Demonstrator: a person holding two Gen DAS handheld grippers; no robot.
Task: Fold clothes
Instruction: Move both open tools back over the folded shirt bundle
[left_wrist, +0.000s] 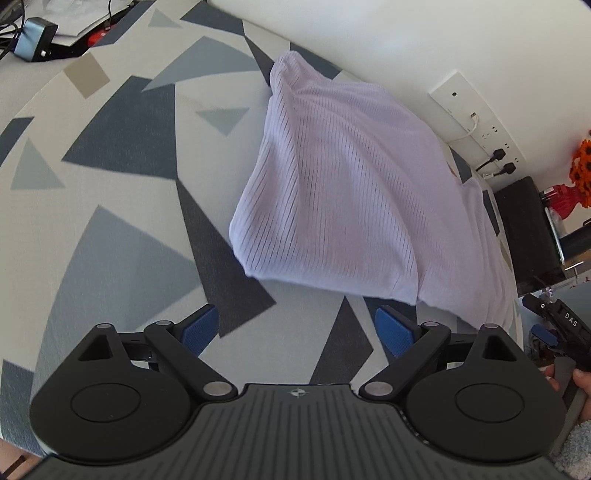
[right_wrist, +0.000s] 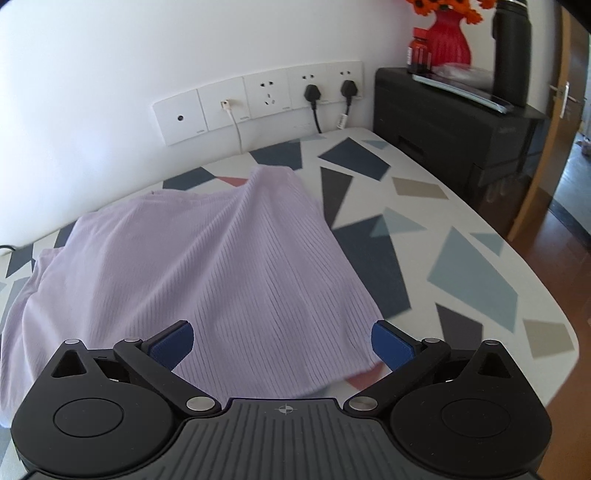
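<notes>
Lilac ribbed garment (left_wrist: 343, 195) lies folded over on the table (left_wrist: 122, 206), toward the wall side. Tabletop is pale with a print of grey, navy and tan triangles. In the left wrist view the garment's near folded edge sits just beyond the fingertips, a rounded corner at lower left, a second layer spreading out to the right beneath the top one. Fabric looks soft and slightly humped, not pressed flat.

Left gripper (left_wrist: 297, 326): jaws spread wide, blue pads (left_wrist: 201, 325) over bare tabletop, nothing between them, cloth not touched.

Right gripper (right_wrist: 282, 343): jaws spread fully, blue pads (right_wrist: 173, 343) hovering above the garment's (right_wrist: 207, 273) near edge. Cloth runs under the gap but neither pad presses on it (whether the lower fingertips brush the fabric, cannot tell).

Right wrist view, background: white socket strip (right_wrist: 258, 99) on the wall with 2 black plugs (right_wrist: 312, 92) and 1 white cable (right_wrist: 236, 129) dropping behind the table. Black cabinet (right_wrist: 454, 125) at the table's far right end, carrying a red vase (right_wrist: 448, 40) of orange flowers and a tall black bottle (right_wrist: 511, 51).

Left wrist view, right edge: part of the other gripper (left_wrist: 561, 325) and a hand (left_wrist: 580, 380) on its handle. Upper left corner: cables and a small grey box (left_wrist: 35, 40).
</notes>
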